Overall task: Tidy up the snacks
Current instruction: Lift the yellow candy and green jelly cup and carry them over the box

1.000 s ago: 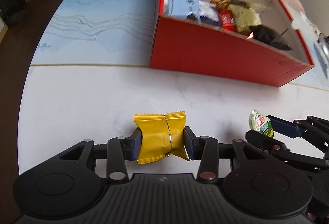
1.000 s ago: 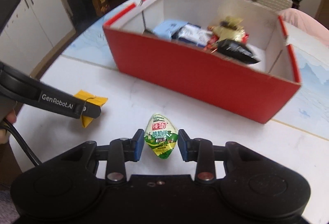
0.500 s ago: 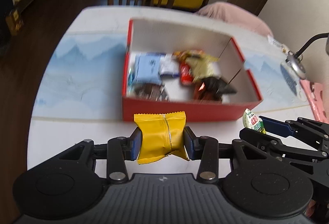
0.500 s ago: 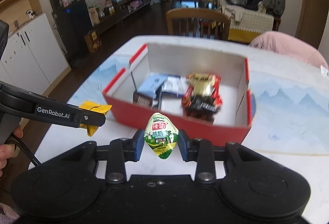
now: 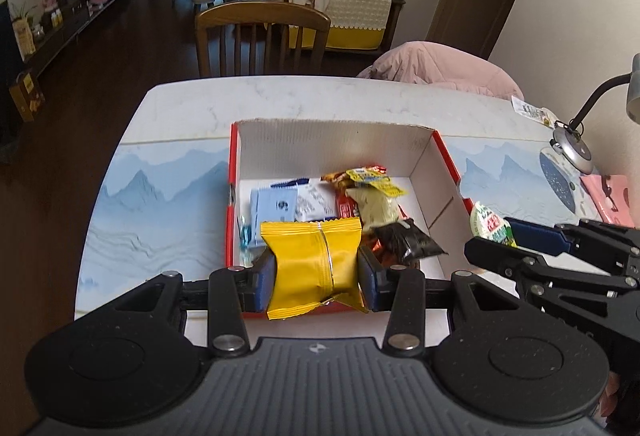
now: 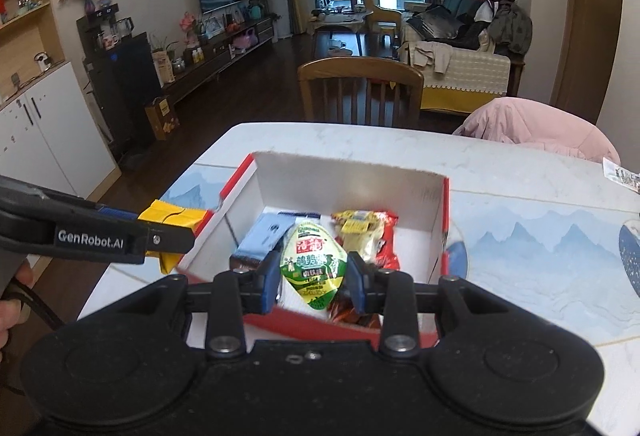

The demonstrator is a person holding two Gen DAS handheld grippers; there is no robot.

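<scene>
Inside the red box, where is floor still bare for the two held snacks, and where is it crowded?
Bare floor runs along the box's back wall and right wall, beside the black packet. The left-centre, from the blue packet to the red wrappers, is piled.

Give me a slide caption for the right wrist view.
Right gripper clamps a green-and-white egg-shaped snack pack above the red cardboard box of snacks.

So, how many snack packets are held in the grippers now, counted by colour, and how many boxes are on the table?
Yellow packet, in the left gripper: 1
Green and white packet, in the right gripper: 1
Red box: 1
Total: 3
</scene>
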